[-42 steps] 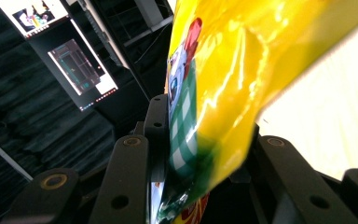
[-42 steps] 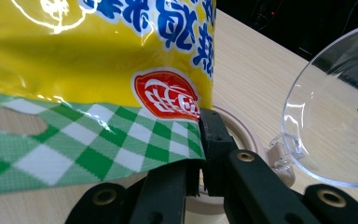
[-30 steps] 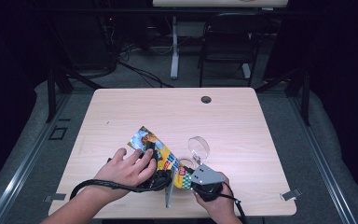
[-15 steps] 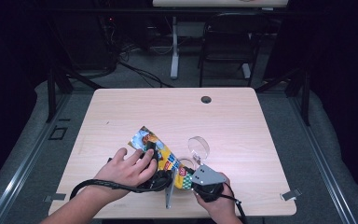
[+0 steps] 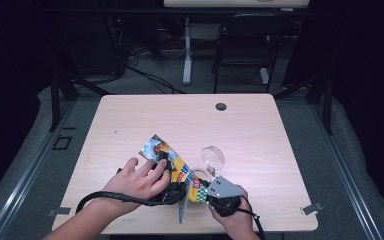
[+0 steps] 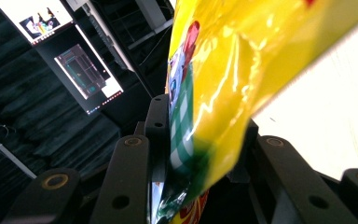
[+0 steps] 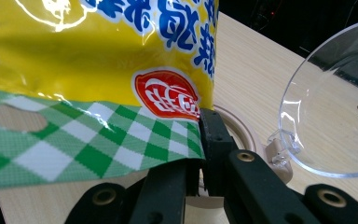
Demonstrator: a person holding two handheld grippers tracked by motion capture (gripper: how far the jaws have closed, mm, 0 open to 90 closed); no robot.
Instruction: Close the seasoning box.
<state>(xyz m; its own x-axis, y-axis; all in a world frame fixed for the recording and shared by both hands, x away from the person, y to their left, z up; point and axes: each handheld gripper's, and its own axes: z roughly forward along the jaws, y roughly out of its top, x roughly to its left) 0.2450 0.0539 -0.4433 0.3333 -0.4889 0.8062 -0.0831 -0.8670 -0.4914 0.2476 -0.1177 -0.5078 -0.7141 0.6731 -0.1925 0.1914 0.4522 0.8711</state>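
A yellow snack bag (image 5: 166, 151) with a green checked end lies tilted near the table's front edge. The person's left hand covers my left gripper (image 5: 176, 191), which is shut on the bag's body. In the left gripper view the bag (image 6: 223, 70) fills the gap between the black jaws of the left gripper (image 6: 205, 126). My right gripper (image 5: 202, 192), topped by a grey plate, is shut on the bag's green checked edge. In the right gripper view that gripper (image 7: 200, 140) pinches the corner of the checked band (image 7: 98, 135), just under a red logo.
A small round beige container (image 7: 242, 133) with a clear hinged lid (image 5: 213, 156) standing up sits just beyond the bag. A dark cable hole (image 5: 221, 106) is at the far side of the wooden table (image 5: 180, 120). Chairs and desk legs stand behind.
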